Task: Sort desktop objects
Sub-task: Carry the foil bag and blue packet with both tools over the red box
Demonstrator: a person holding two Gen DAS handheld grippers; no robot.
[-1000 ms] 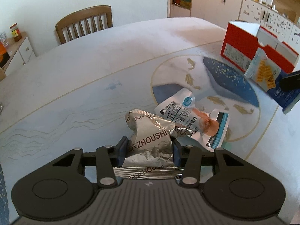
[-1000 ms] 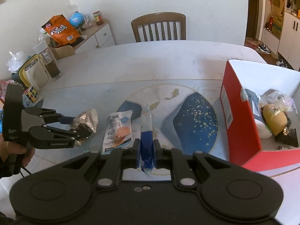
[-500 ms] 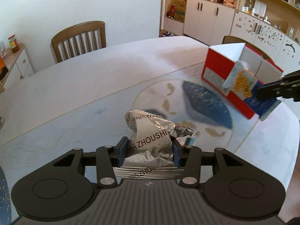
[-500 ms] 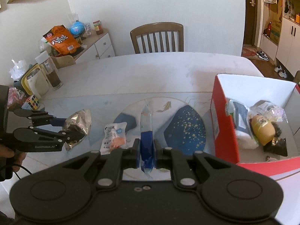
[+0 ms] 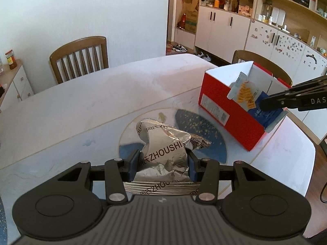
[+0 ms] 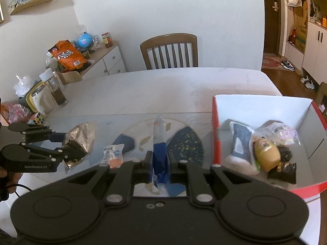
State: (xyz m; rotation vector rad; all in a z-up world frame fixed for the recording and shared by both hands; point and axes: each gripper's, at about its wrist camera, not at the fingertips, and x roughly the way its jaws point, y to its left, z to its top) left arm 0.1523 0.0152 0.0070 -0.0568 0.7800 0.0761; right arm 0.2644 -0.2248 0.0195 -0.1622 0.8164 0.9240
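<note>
Only the right wrist view shows the red box's (image 6: pixel 215 130) contents — several packets.

Left gripper (image 5: pixel 163 164) matte black, blue pads, silver screws, right gripper (image 6: pixel 159 164) black, white "DAS" lettering, thin black cable.

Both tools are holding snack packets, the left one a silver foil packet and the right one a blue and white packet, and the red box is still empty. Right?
Not quite: the red box already holds several packets, as the right wrist view shows. The left tool does hold the silver foil packet, the right tool the blue and white packet.
</note>
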